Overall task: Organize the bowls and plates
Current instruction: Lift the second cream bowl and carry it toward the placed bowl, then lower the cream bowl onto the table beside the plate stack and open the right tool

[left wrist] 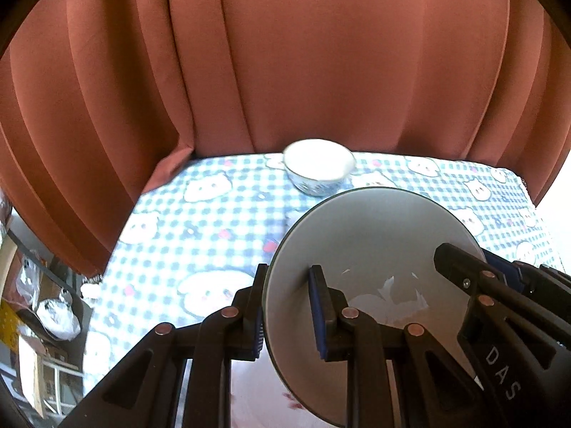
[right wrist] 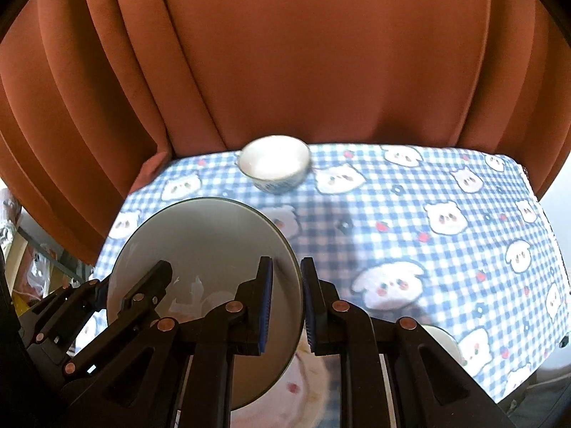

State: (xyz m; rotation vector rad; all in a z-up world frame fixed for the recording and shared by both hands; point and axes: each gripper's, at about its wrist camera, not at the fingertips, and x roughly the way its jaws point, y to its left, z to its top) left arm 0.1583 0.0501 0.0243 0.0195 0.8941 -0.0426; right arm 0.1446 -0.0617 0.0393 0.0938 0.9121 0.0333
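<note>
A grey round plate (left wrist: pixel 371 249) is held above the table between both grippers. My left gripper (left wrist: pixel 287 306) is shut on its left rim. My right gripper (right wrist: pixel 286 299) is shut on its right rim; the plate (right wrist: pixel 207 239) fills the lower left of the right wrist view. The right gripper's fingers (left wrist: pixel 460 271) show at the plate's right side in the left wrist view. A small white bowl with a blue pattern (left wrist: pixel 317 169) stands at the table's far edge, also in the right wrist view (right wrist: pixel 273 169). A pale dish with red marks (right wrist: pixel 299 385) lies below the plate.
The table has a blue checked cloth with bear faces (right wrist: pixel 428 232). A rust-red curtain (left wrist: pixel 285 53) hangs right behind it. Another white dish's rim (right wrist: pixel 442 339) shows near the front right. Clutter lies on the floor at the left (left wrist: pixel 53 314).
</note>
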